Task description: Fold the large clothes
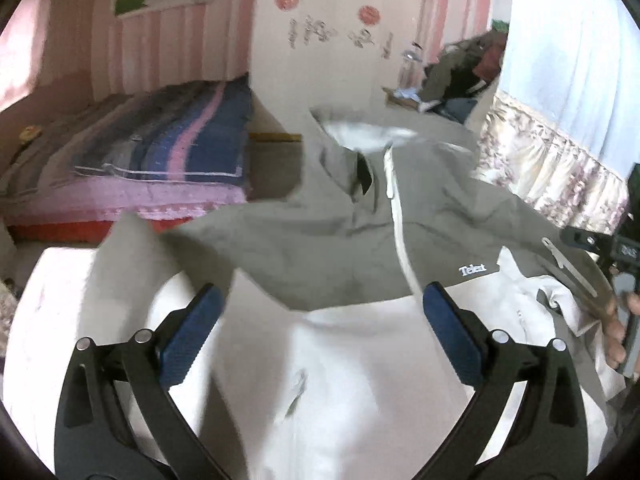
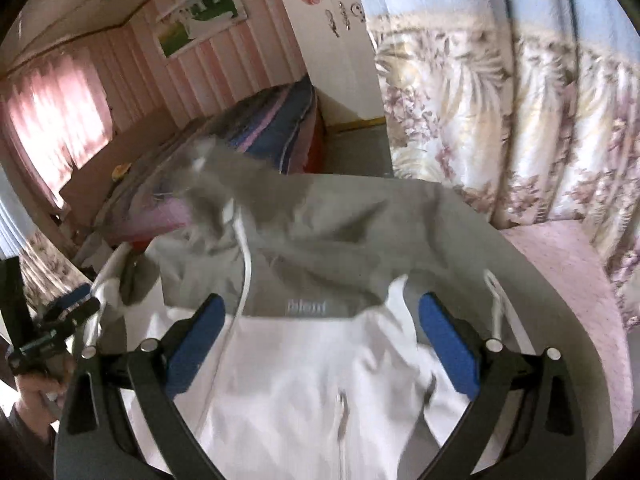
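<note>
A large hooded jacket (image 1: pixel 320 240), grey on top and white below with a white front zip, lies spread face up on a white table (image 1: pixel 52 300). My left gripper (image 1: pixel 323 292) hovers over the white lower part, open, with nothing between its blue pads (image 1: pixel 192 340). In the right wrist view the same jacket (image 2: pixel 320 240) fills the middle. My right gripper (image 2: pixel 323 300) hangs above it, open and holding nothing. The left gripper (image 2: pixel 68 308) shows at that view's left edge by the jacket's side. The picture is blurred around the hood.
A bed with a striped blue and pink blanket (image 1: pixel 168 148) stands beyond the table on the left. Floral curtains (image 2: pixel 500 120) hang close on the right. A white wardrobe (image 1: pixel 332 60) and a heap of dark clothes (image 1: pixel 460 68) lie further back.
</note>
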Demonstrator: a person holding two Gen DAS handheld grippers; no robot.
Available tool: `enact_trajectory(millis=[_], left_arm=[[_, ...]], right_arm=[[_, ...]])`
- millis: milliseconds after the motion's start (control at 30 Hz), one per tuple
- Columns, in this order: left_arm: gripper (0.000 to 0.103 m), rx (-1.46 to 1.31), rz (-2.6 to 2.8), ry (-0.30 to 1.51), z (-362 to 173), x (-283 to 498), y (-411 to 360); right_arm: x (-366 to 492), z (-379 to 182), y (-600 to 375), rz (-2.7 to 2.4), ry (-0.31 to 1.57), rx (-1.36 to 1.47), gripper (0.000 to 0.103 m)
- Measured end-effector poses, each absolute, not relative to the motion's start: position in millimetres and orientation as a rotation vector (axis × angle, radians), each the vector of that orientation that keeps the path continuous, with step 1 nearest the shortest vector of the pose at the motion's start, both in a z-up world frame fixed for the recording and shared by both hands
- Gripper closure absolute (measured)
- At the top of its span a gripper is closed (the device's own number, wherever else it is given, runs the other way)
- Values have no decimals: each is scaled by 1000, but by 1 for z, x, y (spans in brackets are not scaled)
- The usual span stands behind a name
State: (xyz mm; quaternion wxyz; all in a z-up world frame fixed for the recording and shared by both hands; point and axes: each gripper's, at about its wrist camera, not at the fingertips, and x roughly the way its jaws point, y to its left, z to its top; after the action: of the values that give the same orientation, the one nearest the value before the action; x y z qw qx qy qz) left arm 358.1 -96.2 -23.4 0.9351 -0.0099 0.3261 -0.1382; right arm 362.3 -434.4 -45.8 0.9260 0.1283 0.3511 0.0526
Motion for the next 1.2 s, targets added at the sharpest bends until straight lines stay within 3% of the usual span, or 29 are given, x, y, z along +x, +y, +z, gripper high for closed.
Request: enact_trajectory(millis=[433, 833, 1200], left_arm=[[3, -55, 64, 557, -23, 249, 65], [3, -7, 50, 644, -64, 225, 198], [3, -191, -40, 559, -78, 194, 269]], right_arm=[[297, -54, -314, 218, 751, 173, 5], [247, -51, -123, 338, 655, 43, 5], [211, -91, 8, 318, 686, -138, 5]])
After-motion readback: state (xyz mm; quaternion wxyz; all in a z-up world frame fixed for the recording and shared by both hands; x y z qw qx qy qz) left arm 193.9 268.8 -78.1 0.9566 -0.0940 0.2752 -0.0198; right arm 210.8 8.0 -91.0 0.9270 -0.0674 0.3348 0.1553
